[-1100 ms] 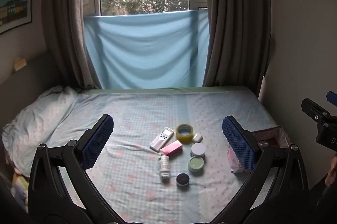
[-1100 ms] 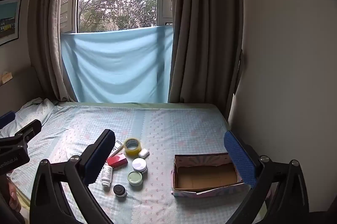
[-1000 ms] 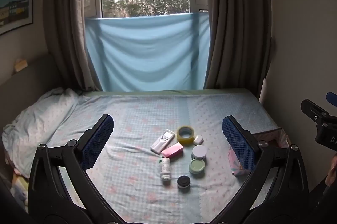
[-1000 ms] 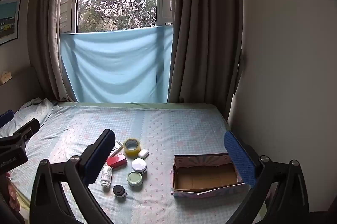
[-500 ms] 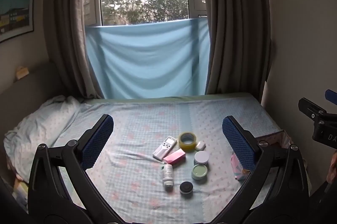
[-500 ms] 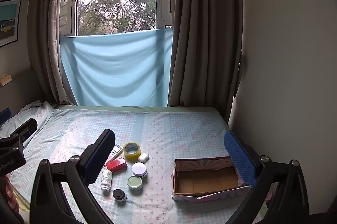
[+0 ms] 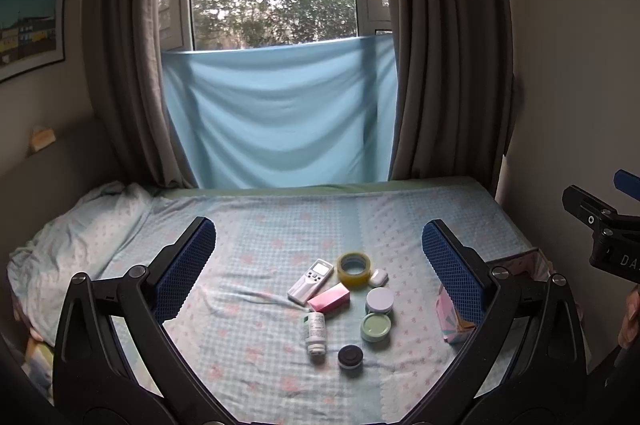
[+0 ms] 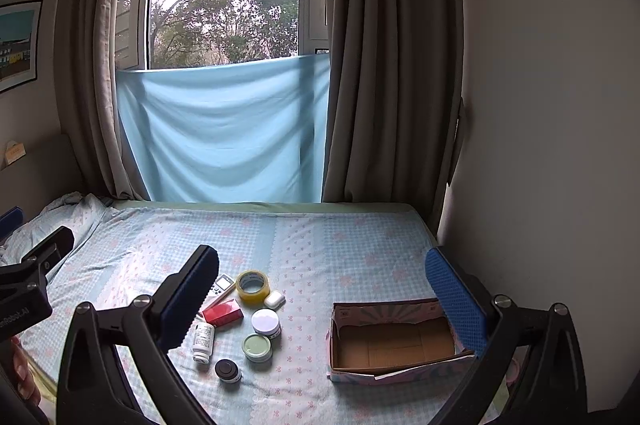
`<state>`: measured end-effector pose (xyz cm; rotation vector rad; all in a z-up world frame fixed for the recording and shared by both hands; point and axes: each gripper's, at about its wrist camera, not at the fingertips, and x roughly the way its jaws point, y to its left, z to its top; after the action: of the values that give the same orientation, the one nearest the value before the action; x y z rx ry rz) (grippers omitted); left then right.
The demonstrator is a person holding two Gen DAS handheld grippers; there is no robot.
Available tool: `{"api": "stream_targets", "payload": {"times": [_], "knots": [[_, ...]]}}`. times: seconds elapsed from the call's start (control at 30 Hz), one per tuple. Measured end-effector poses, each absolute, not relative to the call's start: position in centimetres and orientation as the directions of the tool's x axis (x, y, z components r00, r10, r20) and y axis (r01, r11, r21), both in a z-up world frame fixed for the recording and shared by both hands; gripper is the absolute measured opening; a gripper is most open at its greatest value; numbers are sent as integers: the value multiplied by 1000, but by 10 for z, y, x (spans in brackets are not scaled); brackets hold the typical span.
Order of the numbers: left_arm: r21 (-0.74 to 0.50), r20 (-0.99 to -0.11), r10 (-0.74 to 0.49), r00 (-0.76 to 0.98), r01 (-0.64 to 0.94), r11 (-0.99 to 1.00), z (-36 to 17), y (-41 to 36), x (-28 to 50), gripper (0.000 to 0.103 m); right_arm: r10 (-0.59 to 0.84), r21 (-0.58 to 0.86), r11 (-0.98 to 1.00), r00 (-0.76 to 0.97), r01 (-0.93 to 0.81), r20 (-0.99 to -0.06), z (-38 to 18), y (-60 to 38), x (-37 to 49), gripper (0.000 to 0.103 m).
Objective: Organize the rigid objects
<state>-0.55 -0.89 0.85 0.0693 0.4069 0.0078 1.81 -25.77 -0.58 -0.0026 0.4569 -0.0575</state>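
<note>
A cluster of small objects lies on the bed: a white remote (image 7: 310, 281), a yellow tape roll (image 7: 353, 268), a pink box (image 7: 329, 298), a white pill bottle (image 7: 315, 332), a white-lidded jar (image 7: 379, 299), a green-lidded jar (image 7: 375, 327), a black-lidded jar (image 7: 350, 356) and a small white case (image 7: 378, 278). An open cardboard box (image 8: 394, 342) sits to their right. My left gripper (image 7: 318, 257) is open and empty, held above and short of the cluster. My right gripper (image 8: 322, 283) is open and empty, above the space between cluster and box.
The bed (image 8: 320, 237) has a blue checked sheet, with a rumpled pillow (image 7: 76, 225) at the left. Curtains (image 8: 392, 65), a window and a blue cloth (image 8: 224, 133) stand behind. A wall (image 8: 540, 145) runs along the right.
Both grippers have risen and drawn back a little, so the objects and box sit lower in both views. Nothing was taken hold of.
</note>
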Motion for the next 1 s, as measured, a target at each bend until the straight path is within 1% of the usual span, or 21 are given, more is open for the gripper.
{"api": "stream_targets", "payload": {"times": [0.2, 1.0], "knots": [[81, -397, 31, 917, 2, 997, 9, -12, -6, 103, -41, -4, 999, 894, 44, -446, -8, -258, 21, 103], [78, -405, 29, 914, 3, 997, 3, -15, 1, 103, -62, -4, 998, 895, 67, -443, -10, -259, 24, 103]]}}
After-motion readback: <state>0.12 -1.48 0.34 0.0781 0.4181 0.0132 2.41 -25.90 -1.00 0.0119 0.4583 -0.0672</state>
